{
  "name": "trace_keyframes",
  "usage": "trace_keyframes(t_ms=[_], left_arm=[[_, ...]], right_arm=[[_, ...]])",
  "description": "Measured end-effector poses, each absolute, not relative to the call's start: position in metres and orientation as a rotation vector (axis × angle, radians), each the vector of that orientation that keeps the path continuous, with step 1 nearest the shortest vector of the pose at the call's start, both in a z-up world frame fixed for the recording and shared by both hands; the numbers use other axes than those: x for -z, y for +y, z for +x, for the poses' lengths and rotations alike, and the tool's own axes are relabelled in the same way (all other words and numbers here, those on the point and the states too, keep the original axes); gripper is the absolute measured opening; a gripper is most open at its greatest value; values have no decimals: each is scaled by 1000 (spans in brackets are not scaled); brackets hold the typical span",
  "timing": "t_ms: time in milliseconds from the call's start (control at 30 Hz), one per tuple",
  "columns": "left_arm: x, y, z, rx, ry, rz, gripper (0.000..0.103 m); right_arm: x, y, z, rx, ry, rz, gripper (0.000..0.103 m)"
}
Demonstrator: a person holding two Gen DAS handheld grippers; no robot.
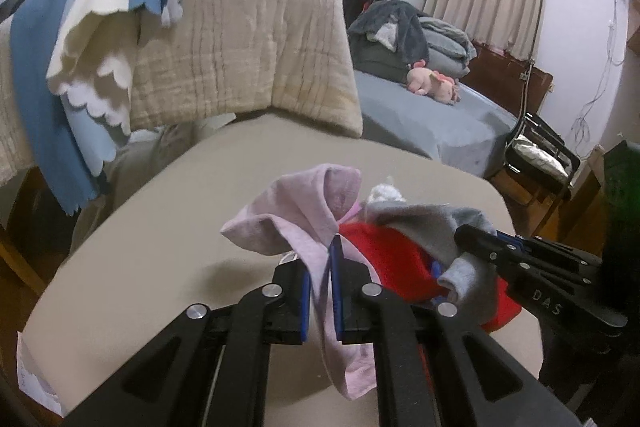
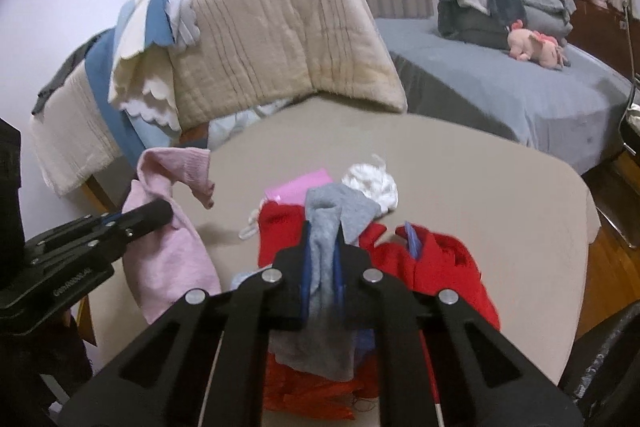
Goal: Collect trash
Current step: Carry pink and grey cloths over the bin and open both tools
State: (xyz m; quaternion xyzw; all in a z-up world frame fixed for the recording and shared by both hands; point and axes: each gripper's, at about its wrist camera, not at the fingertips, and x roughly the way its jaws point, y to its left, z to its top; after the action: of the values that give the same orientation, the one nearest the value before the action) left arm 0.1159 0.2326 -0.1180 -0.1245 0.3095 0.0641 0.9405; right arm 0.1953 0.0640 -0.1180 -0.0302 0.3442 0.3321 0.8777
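While both tools are already loaded, the pile on the beige worktop (image 2: 500, 187) is only partly dealt with. The left hand-held gripper (image 1: 320, 267) is clenched on a pink sock (image 1: 304, 227), whose length runs up between the blue pads and flops over at the far end, with its tail hanging down toward the near edge. The right hand-held gripper (image 2: 322, 259) is clamped the same way on a grey sock (image 2: 332, 223), its long axis lying along the fingers, cuff end far, loose end draped near. Both pieces appear lifted off the surface rather than resting on it. Under and just right of the grey sock lies a red cloth (image 2: 436, 267), spread flat and touching the worktop, with a small blue scrap (image 2: 412, 239) poking up from it. Farther off sit a pink flat piece (image 2: 300, 187) and a white crumpled wad (image 2: 372, 183), close together. By my judgement the red cloth is what comes next, and it lies nearest the right tool, directly below and to its right; neither tool can take it until its present load is dropped somewhere. No bin shows in either view.
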Motion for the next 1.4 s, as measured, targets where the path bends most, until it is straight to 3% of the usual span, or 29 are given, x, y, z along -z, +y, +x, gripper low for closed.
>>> trace_keyframes(t_ms=[767,1400], left_arm=[[39,170,115,0,491,-204,9],[39,45,123,256,518,-138,9]], right_arm=[[15,-11,161,-691,495,16,8],[21,-145,123,-411,503,22,8]])
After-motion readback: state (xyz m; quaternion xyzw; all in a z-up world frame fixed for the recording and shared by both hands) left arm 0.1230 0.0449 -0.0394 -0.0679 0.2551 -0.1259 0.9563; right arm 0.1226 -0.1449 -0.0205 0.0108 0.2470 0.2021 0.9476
